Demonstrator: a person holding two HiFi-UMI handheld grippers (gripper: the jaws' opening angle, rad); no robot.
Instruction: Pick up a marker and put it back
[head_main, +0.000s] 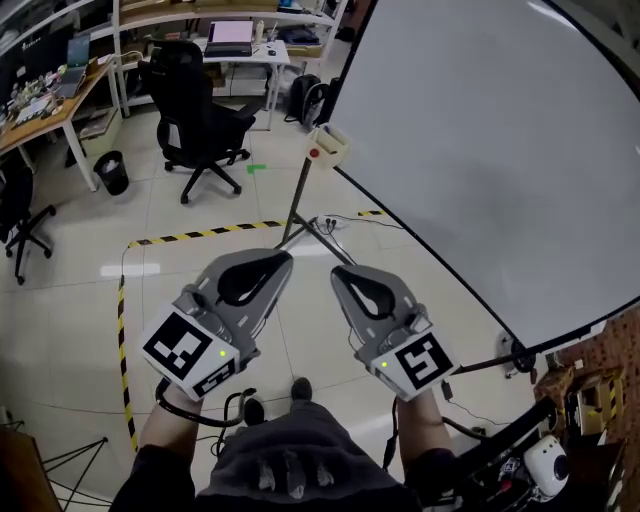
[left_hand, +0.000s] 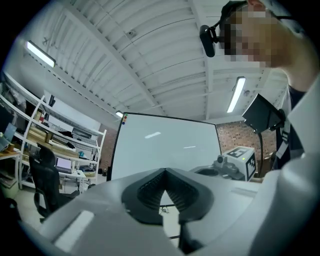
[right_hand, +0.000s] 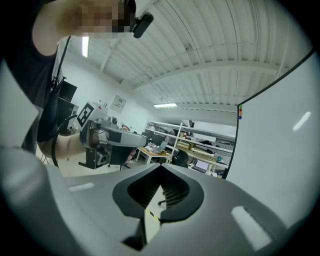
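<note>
No marker shows plainly in any view. A large whiteboard leans across the right of the head view; it also shows in the left gripper view. A small beige holder with a red dot sits at its near corner. Small coloured dots mark that corner. My left gripper and right gripper are held side by side at waist height, well short of the board. Both point forward with their tips apart. Each has its jaws closed tip to tip, with nothing between them: the left and the right.
The whiteboard's stand legs and cables lie on the tiled floor ahead. Yellow-black tape marks the floor. Farther off are a black office chair, desks, shelves and a small bin. A white camera on a stand sits at my lower right.
</note>
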